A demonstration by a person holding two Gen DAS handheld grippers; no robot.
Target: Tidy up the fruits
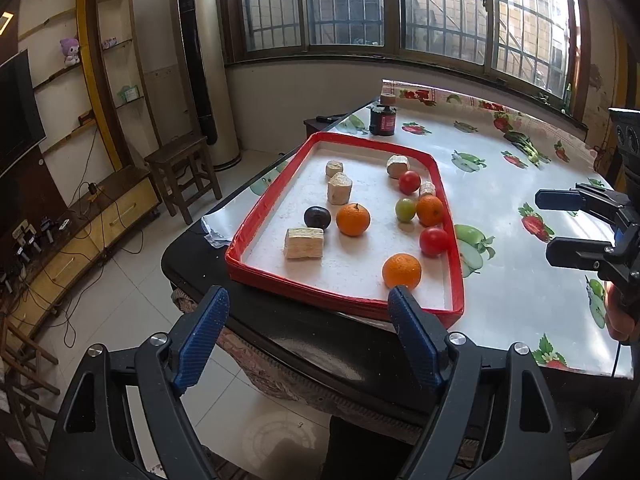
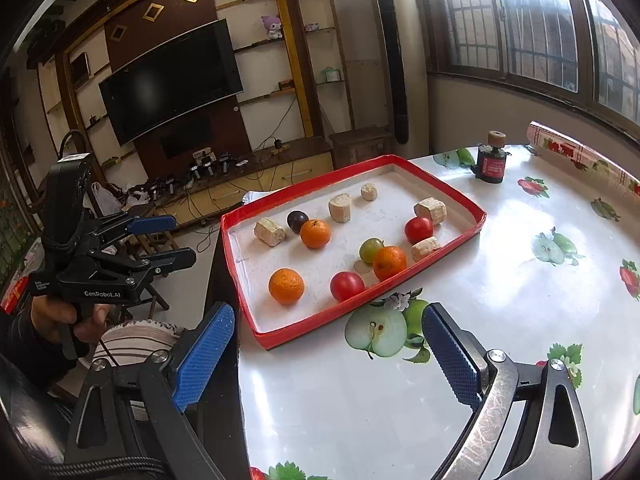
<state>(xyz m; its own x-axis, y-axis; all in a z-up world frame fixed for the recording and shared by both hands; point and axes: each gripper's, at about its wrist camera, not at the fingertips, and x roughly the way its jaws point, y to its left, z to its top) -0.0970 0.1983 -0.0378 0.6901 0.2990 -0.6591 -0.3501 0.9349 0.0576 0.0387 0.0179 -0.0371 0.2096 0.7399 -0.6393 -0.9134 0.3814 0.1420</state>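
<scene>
A red-rimmed white tray (image 1: 256, 216) (image 2: 448, 188) lies on the table. In it are three oranges (image 1: 401, 271) (image 2: 286, 286), two red tomatoes (image 1: 434, 241) (image 2: 347, 286), a green fruit (image 1: 405, 209) (image 2: 371, 249), a dark plum (image 1: 317, 217) (image 2: 297, 221) and several pale cut chunks (image 1: 303, 243) (image 2: 269, 231). My left gripper (image 1: 310, 312) (image 2: 170, 240) is open and empty, just short of the tray's near edge. My right gripper (image 2: 328, 344) (image 1: 560, 226) is open and empty over the tablecloth, to the tray's right.
The table has a glossy fruit-print cloth (image 2: 520, 300) and a black front edge (image 1: 320, 344). A dark jar with a wooden lid (image 1: 382, 118) (image 2: 491, 160) stands behind the tray. A wooden stool (image 1: 182, 178) stands on the floor to the left.
</scene>
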